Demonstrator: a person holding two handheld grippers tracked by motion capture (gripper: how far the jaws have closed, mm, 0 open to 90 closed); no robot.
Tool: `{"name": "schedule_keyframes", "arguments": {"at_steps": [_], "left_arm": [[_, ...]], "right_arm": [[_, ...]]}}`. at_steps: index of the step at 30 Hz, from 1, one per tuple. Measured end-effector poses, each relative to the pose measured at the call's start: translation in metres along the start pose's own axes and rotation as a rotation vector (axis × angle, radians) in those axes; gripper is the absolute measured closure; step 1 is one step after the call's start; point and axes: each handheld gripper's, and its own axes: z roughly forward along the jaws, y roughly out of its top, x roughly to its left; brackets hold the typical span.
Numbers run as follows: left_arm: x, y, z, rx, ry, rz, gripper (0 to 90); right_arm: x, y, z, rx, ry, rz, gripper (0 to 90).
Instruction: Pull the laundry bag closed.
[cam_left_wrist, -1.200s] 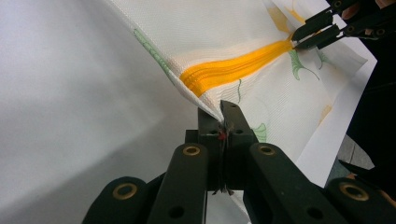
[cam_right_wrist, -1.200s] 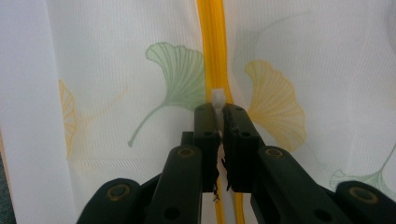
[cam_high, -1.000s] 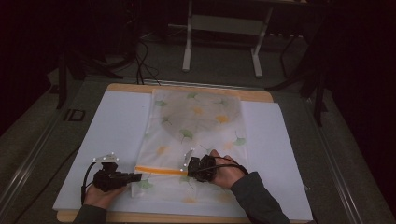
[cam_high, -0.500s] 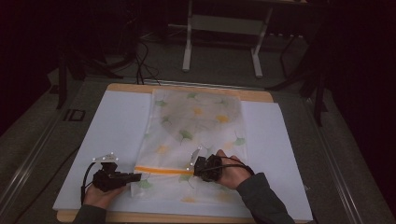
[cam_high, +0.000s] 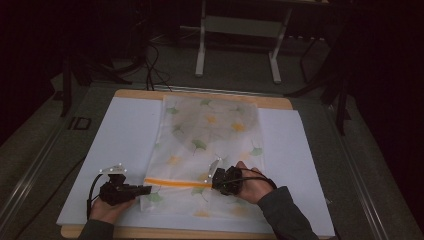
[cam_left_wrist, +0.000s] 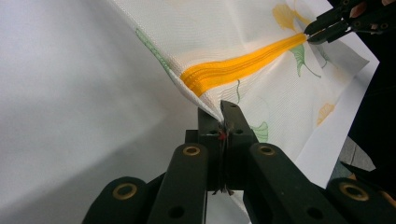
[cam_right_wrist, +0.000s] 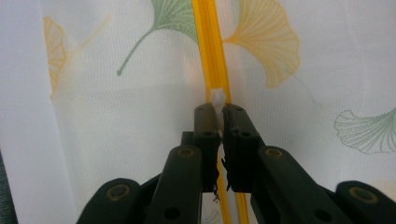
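Since a second ago, my right gripper (cam_high: 216, 181) has travelled along the orange zipper (cam_high: 175, 182) toward 3 o'clock, from about the middle of the mesh laundry bag (cam_high: 210, 145) to a point nearer its right side, while my left gripper (cam_high: 145, 189) has kept its station at the bag's left edge. Nearest to me in the high view, my left hand (cam_high: 107, 207) sits at roughly 7 o'clock on the white sheet (cam_high: 115, 135) and my right hand (cam_high: 252, 186) at about 5 o'clock, with the dark sleeve (cam_high: 282, 215) running off toward the bottom. In the left gripper view, my left gripper (cam_left_wrist: 223, 114) has its jaws closed flat on the bag's hem just below the zipper's end (cam_left_wrist: 191, 77), the fabric lifted into a small ridge at the pinch. In the right gripper view, my right gripper (cam_right_wrist: 217, 116) has its jaws drawn nearly together on the small white zipper pull (cam_right_wrist: 217, 98), which stands on the orange tape between them; the tape continues both ahead of and behind the jaws. The left gripper view also shows the right gripper's tips (cam_left_wrist: 315, 35) at the far end of the zipper, at 1 o'clock. Beyond the grippers, the bag, white with green and yellow ginkgo leaves (cam_high: 200, 146), lies flat up the middle of the sheet toward 12 o'clock, its far edge reaching the wooden table edge (cam_high: 140, 94). Farther off, at 12 o'clock, a pale metal stand (cam_high: 240, 30) is on the dark floor.
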Motion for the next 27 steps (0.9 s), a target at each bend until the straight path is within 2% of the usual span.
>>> {"name": "schedule_keyframes", "arguments": {"at_steps": [7, 10, 27], "left_arm": [[0.001, 0.000, 0.000, -0.001, -0.002, 0.001, 89.0], [0.000, 0.000, 0.000, -0.001, 0.001, 0.000, 88.9], [0.000, 0.000, -0.001, -0.003, 0.002, -0.002, 89.0]], "right_arm": [[0.000, -0.003, 0.001, 0.006, -0.001, 0.002, 84.8], [-0.001, -0.009, -0.001, -0.010, 0.001, 0.017, 84.7], [-0.006, -0.031, -0.006, 0.004, -0.004, 0.050, 84.7]]}}
